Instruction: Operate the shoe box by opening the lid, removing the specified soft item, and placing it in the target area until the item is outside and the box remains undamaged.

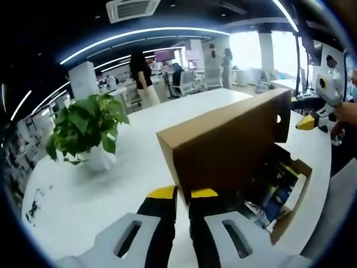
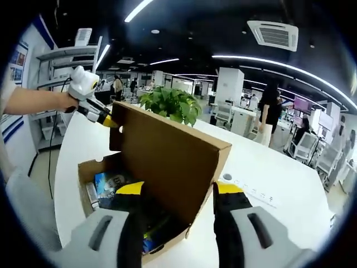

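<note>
While I am holding the shoe box (image 2: 162,184) on the white counter (image 1: 111,178) with its lid (image 1: 223,145) standing upright, I am working through the opening step. My right hand-held gripper (image 2: 179,192) is standing wide around the lid's lower edge, while my left hand-held gripper (image 1: 184,193) is sitting narrow at the lid, and I cannot tell whether it is pinching the cardboard. Colourful contents (image 2: 111,184) are lying inside, so I judge that next I am needing a gentle reach in for the soft item.
</note>
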The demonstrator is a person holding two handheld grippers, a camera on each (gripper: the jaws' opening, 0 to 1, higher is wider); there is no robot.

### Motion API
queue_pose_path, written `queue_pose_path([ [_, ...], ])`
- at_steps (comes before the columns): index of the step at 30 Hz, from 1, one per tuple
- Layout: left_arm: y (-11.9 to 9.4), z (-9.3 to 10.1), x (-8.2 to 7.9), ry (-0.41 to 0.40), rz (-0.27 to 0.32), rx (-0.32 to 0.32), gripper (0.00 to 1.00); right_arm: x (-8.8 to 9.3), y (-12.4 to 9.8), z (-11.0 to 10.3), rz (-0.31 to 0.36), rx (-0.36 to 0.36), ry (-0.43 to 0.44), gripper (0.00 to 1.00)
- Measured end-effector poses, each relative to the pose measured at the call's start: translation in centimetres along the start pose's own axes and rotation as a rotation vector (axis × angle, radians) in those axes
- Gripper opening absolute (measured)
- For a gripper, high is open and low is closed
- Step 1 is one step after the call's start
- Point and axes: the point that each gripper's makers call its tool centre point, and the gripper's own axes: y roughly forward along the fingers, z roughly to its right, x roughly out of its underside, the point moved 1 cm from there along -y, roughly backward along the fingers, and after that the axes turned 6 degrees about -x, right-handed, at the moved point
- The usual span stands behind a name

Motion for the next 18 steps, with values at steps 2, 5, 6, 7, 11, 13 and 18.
queue_pose_path([
  [2,0.2,-0.1,-0.1,-0.012,-0.004,-0.007,0.03,0.0,0.1,0.6,-0.003,0.028,0.006,0.34],
  [5,0.5,-0.2,-0.2,-0.022,-0.005,-0.014,0.02,0.0,0.2,1.3,-0.004,0.056,0.015,0.31],
  [6,0.6,-0.3,-0.2,-0.023,-0.008,-0.019,0.02,0.2,0.2,1.5,-0.013,0.064,0.017,0.31],
  [7,0.7,-0.3,-0.2,-0.023,-0.008,-0.020,0.02,0.4,0.2,1.7,-0.022,0.068,0.020,0.31],
  [11,1.1,-0.4,-0.4,-0.024,-0.013,-0.028,0.02,1.3,0.2,1.9,-0.045,0.076,0.030,0.26],
  [13,1.2,-0.4,-0.4,-0.025,-0.014,-0.028,0.02,1.5,0.1,2.0,-0.049,0.083,0.027,0.24],
  [18,1.7,-0.5,-0.5,-0.021,-0.019,-0.028,0.02,2.9,0.1,2.5,-0.076,0.104,0.043,0.21],
])
